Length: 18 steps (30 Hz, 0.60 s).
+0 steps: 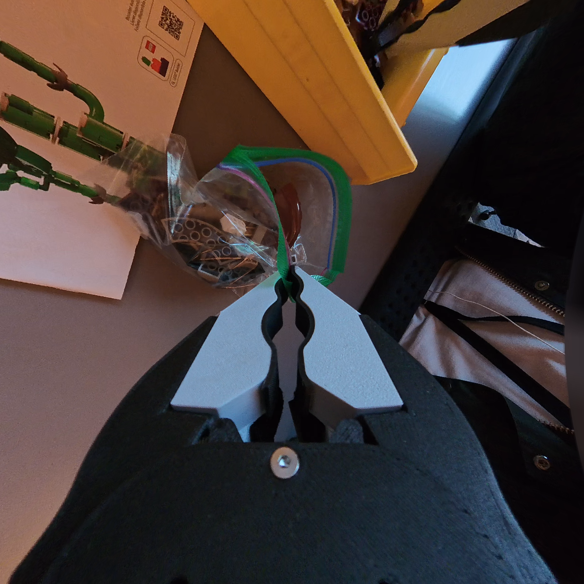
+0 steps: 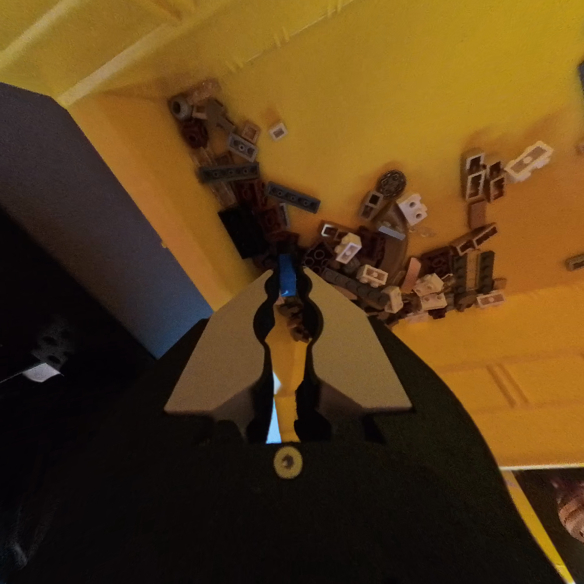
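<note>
Above the yellow tray (image 2: 410,79), my right hand-held gripper (image 2: 287,278) pinches a blue brick (image 2: 287,276) lengthwise, while my left hand-held gripper (image 1: 292,281) clamps the zip bag (image 1: 240,221) rim.

Each gripper (image 1: 292,278) (image 2: 287,278) has pale grey wedge fingers with wavy black pads, a black body, one silver screw.

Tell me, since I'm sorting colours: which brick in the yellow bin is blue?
The small blue brick held between the right gripper's fingertips; the loose bricks in the yellow bin look brown, grey, black or white.
</note>
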### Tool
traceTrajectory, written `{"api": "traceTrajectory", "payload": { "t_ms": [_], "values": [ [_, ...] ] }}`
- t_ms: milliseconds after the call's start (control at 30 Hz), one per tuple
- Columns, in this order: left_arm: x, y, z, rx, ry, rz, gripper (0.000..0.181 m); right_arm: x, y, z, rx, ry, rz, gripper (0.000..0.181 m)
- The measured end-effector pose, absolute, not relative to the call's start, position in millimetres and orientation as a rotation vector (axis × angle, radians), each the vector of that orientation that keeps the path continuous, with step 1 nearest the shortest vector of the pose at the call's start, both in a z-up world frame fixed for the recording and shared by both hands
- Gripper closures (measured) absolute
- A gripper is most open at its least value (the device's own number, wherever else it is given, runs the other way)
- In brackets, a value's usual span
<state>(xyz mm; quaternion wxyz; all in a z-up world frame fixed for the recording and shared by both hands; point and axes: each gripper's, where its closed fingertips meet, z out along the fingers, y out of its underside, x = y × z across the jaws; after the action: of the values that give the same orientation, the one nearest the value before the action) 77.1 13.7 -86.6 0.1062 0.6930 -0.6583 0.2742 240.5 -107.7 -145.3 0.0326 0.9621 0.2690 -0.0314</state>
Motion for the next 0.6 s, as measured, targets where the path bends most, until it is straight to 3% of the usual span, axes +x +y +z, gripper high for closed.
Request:
{"api": "traceTrajectory", "payload": {
  "t_ms": [267, 433, 500, 600],
  "values": [
    [78, 13, -88, 2.039, -1.937, 0.805, 0.181, 223, -61, -76, 3.390, 0.917, -0.291, 0.171],
    [77, 13, -88, 2.037, -1.941, 0.803, 0.181, 152, -14, -8, 3.670, 1.082, -0.829, 0.170],
    [77, 13, -87, 2.039, -1.939, 0.806, 0.181, 126, -2, -7, 3.663, 1.117, -0.980, 0.170],
    [77, 14, -86, 2.041, -1.938, 0.807, 0.181, 121, 7, -31, 3.636, 1.075, -0.871, 0.157]
  ]
}}
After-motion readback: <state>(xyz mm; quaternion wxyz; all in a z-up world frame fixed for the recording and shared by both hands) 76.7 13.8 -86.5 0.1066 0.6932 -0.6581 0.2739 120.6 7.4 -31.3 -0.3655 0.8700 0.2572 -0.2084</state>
